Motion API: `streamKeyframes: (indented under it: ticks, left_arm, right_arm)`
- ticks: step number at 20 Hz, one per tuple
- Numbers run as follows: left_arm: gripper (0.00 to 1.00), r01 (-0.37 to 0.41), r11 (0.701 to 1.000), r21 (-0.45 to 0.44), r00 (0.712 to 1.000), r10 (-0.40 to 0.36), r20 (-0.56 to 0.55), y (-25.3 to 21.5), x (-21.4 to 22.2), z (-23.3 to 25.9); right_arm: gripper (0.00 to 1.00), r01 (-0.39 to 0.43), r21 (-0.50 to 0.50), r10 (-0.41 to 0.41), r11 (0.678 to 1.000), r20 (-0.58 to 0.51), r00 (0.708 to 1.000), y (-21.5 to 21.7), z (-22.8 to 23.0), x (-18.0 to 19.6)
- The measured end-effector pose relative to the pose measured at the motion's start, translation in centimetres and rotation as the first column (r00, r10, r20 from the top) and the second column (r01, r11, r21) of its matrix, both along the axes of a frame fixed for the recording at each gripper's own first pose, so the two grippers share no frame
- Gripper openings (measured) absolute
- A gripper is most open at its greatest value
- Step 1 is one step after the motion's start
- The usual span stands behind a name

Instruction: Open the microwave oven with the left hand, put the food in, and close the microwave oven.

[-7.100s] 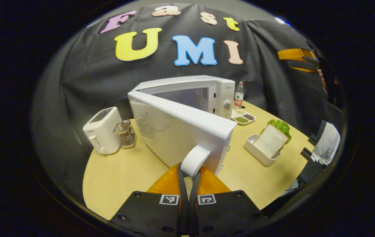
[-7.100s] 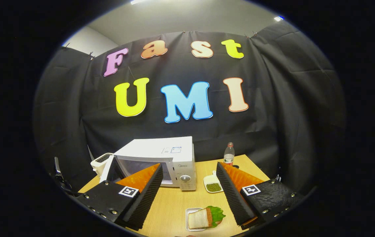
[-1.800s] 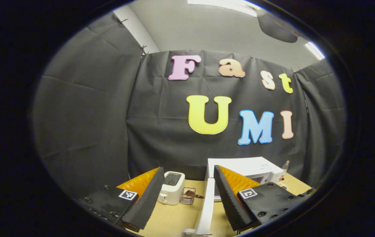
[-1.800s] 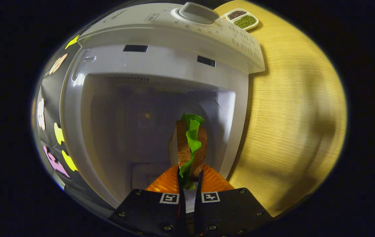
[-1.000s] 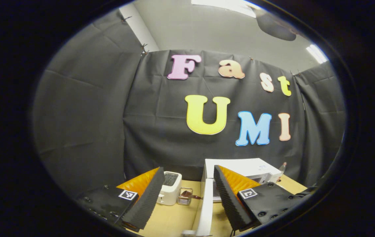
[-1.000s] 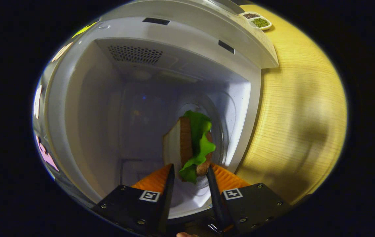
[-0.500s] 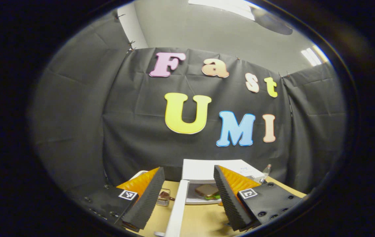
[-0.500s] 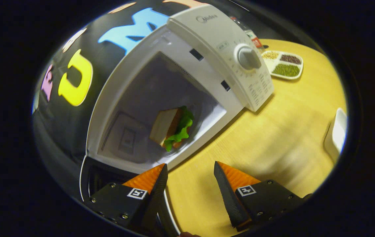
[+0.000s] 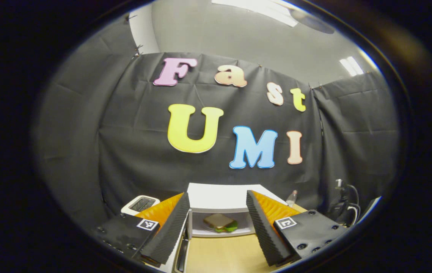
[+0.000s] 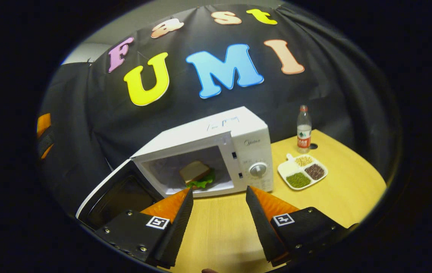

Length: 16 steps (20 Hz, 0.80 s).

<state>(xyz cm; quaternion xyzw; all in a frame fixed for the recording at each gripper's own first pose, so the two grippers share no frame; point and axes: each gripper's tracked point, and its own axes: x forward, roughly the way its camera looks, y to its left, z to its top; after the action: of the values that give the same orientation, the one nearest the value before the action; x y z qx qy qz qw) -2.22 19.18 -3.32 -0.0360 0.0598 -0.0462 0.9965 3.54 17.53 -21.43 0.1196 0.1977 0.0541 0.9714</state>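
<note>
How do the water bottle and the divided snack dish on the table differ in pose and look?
In the right gripper view, the water bottle stands upright and tall, while the divided dish lies flat and low. The bottle is clear with a label; the dish is white, with three compartments of green, dark and pale grains. The bottle sits farther back, near the wall; the dish lies closer, beside the microwave. Both rest on the table.

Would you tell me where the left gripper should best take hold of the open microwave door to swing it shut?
Take the door at its free edge, the end farthest from the hinge on the microwave. It stands swung wide with its inner face showing, so the left gripper, jaws open, would likely come from the outer side and close over that thin edge.
</note>
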Motion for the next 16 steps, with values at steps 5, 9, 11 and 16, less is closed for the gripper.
streamKeyframes:
  ticks: [5, 9, 11, 16]
  left_arm:
    - [0.97, 0.044, 0.999, 0.02, 0.999, -0.044, 0.008, -3.0, 0.0, 0.3]
    - [0.94, 0.044, 0.998, 0.035, 0.999, -0.045, 0.016, -4.5, -0.1, 0.2]
    - [0.97, 0.037, 0.999, 0.033, 0.999, -0.038, 0.014, -5.0, -0.2, 0.1]
    - [0.96, -0.011, 1.0, 0.026, 1.0, 0.011, 0.02, -4.4, -0.9, 0.6]
  right_arm:
    - [0.84, 0.025, -0.051, -0.02, 0.998, 0.092, 0.996, -3.6, 4.9, -1.4]
    - [0.84, 0.04, -0.095, -0.024, 0.995, 0.158, 0.987, -6.0, 8.8, -2.2]
    - [0.83, 0.048, -0.123, -0.023, 0.991, 0.197, 0.98, -7.2, 11.0, -2.8]
    - [0.83, 0.037, -0.136, -0.002, 0.99, 0.251, 0.968, -8.6, 14.2, -2.9]
